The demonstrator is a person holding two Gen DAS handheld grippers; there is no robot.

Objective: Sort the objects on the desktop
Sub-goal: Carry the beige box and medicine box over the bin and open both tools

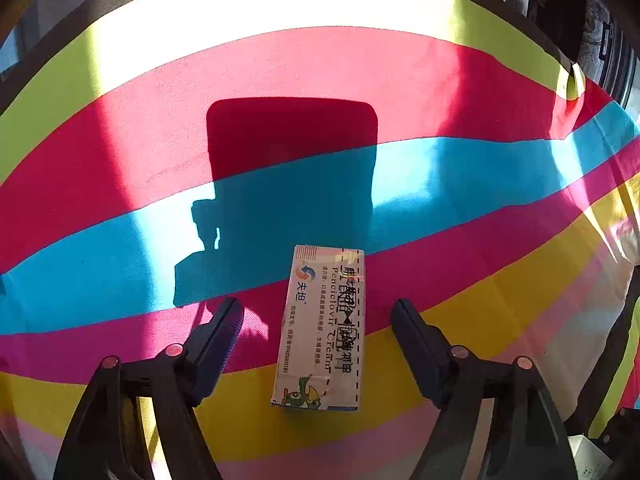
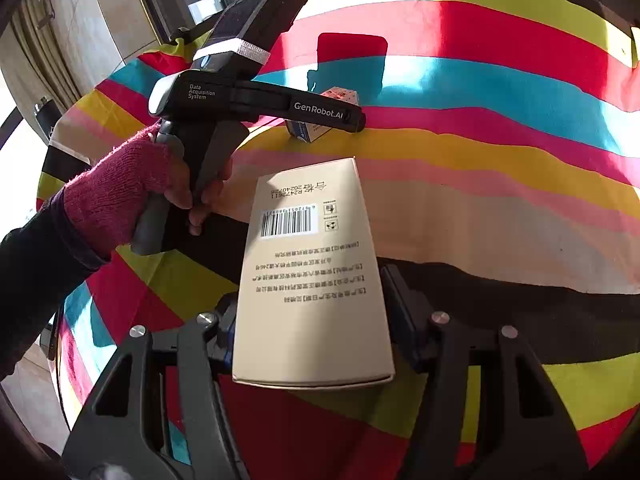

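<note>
A small white cream box (image 1: pixel 322 326) with blue and orange print lies on the striped tablecloth (image 1: pixel 460 168). My left gripper (image 1: pixel 318 312) is open, its fingers on either side of the box and apart from it. In the right wrist view the same box (image 2: pixel 320 120) shows partly hidden behind the left gripper's body (image 2: pixel 256 102). My right gripper (image 2: pixel 308 308) is shut on a beige carton (image 2: pixel 310 276) with a barcode and holds it above the table's near edge.
The round table's edge (image 2: pixel 520 300) runs under the beige carton. A window and curtain stand at the far left (image 2: pixel 60 40). A white box corner (image 1: pixel 592 458) shows at the lower right of the left wrist view.
</note>
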